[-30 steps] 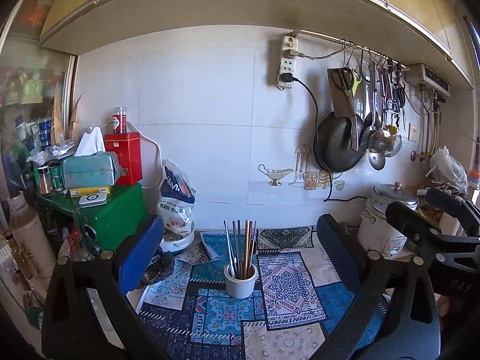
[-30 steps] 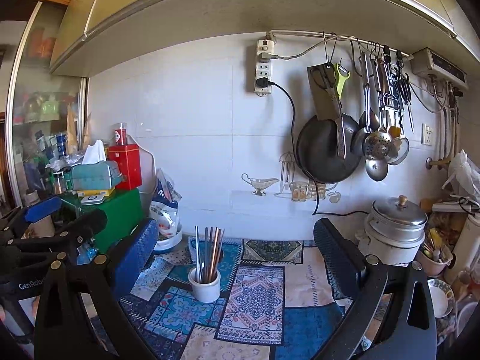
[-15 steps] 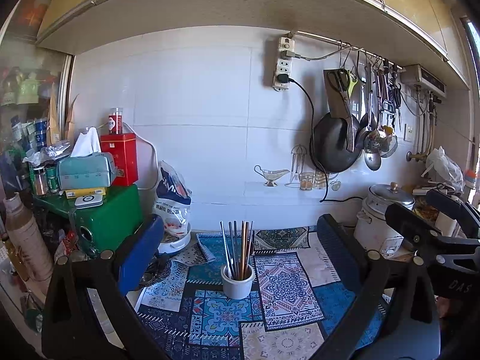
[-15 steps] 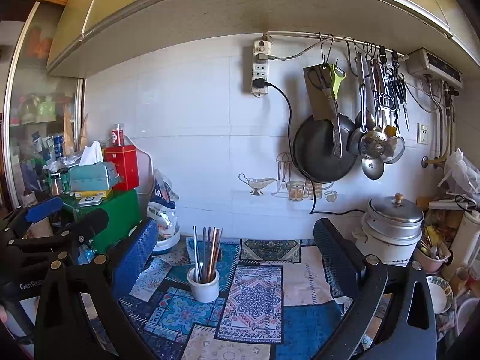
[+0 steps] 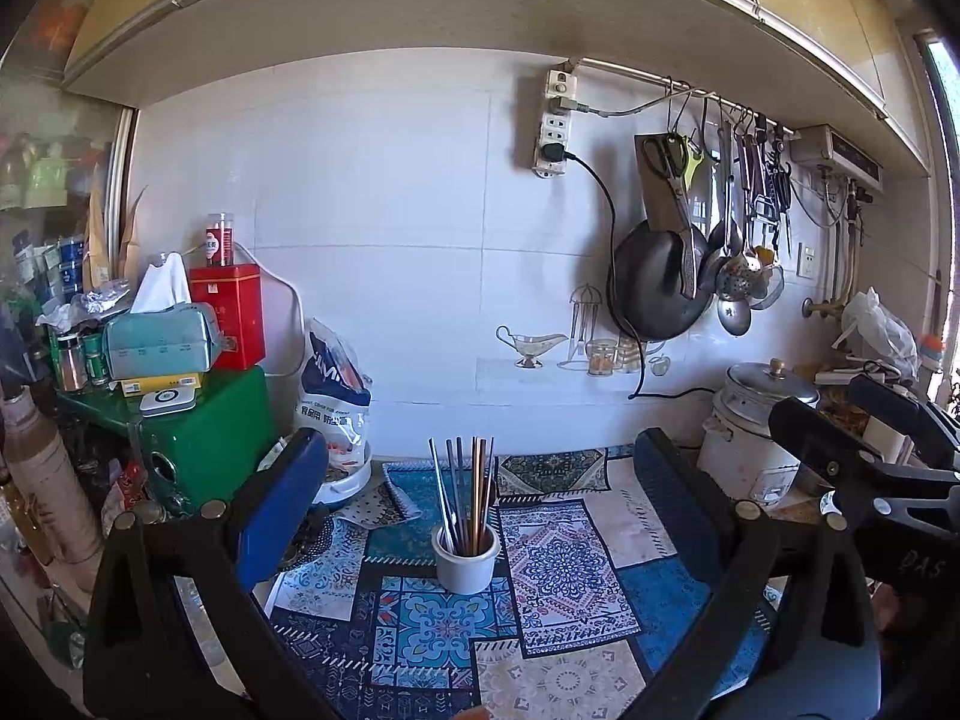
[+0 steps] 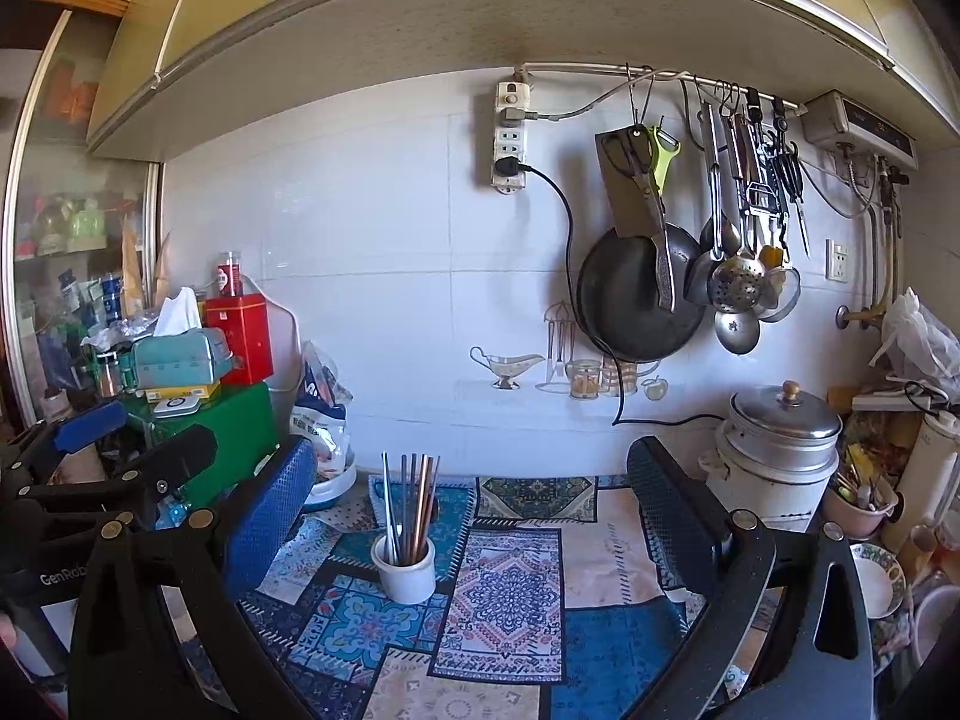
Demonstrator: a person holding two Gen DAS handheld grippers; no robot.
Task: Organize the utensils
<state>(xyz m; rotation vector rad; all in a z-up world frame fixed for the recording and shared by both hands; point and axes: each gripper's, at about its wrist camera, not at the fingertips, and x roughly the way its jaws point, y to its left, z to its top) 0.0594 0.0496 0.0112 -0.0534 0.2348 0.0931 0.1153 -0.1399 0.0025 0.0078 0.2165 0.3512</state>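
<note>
Patterned blue patchwork cloth (image 5: 558, 564) covers surface; white ceramic cup (image 5: 466, 564) holds upright metal chopsticks (image 5: 462, 495). My left gripper (image 5: 474, 498) and right gripper (image 6: 468, 498): jaws apart, empty.

Both grippers have black frames with round brass screws; blue ribbed pads line the fingers (image 5: 282, 498), white "GenRob" lettering (image 6: 63, 577).

Daylight enters from the right edge, brightening the white tiled wall (image 5: 390, 228); the glass-fronted cabinet (image 6: 66, 276) at left stays dim and hazy. Strong fisheye curvature bends the beige overhead cupboard (image 6: 480, 6); corners vignette black. The centre is sharp.
</note>
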